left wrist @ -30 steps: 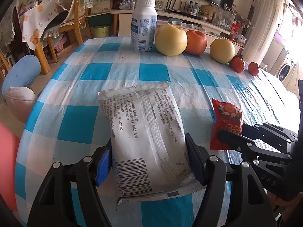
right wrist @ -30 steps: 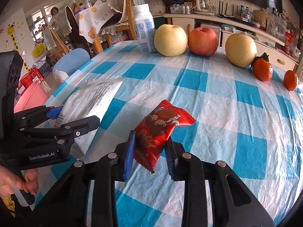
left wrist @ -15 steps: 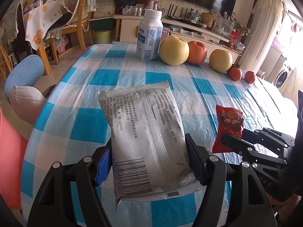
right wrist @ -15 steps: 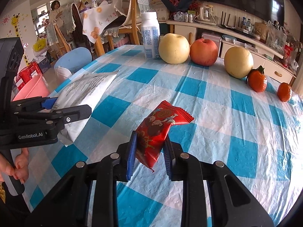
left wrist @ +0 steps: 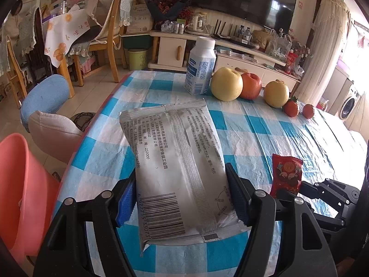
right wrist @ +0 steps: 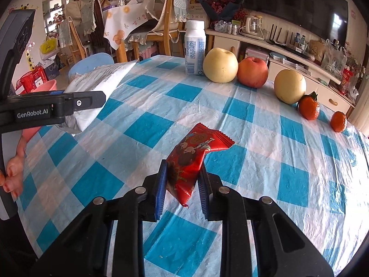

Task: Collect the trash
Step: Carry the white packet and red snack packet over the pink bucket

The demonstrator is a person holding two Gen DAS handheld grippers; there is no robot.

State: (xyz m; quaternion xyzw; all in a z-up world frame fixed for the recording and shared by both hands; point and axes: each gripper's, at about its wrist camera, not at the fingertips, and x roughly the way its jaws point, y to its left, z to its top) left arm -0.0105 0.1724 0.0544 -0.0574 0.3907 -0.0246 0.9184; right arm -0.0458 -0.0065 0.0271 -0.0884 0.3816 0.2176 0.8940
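Both pieces of trash are picked up and neither has yet been dropped anywhere, so the task looks to be about at its midpoint. The left gripper (left wrist: 181,196) is clamped wide across the lower part of a large grey wrapper (left wrist: 175,161), its blue pads pressing on the two long edges; the wrapper sticks out ahead of the gripper, barcode end nearest the camera, and appears lifted clear of the desk (left wrist: 265,133). The right gripper (right wrist: 182,184) has a small red snack wrapper (right wrist: 193,154) pinched between its blue pads at a narrow opening, the packet crumpling where it is squeezed and its free end standing up above the checked cloth. Taking the white bottle (right wrist: 194,48) at the far side of the desk as the landmark, both wrappers are on the near side, well apart from it, the grey one to the left of it and the red one to the right. Beside the bottle, in a row running off to its right, sit a yellow pear (right wrist: 220,65), a red apple (right wrist: 252,71), another pear and two small oranges; these are food rather than litter and probably stay. No other scrap shows on the cloth. What is left is the disposal: a pink basin (left wrist: 20,189) stands off the near left edge of the desk, far from the bottle, and is a likely receptacle, though that is only a guess.
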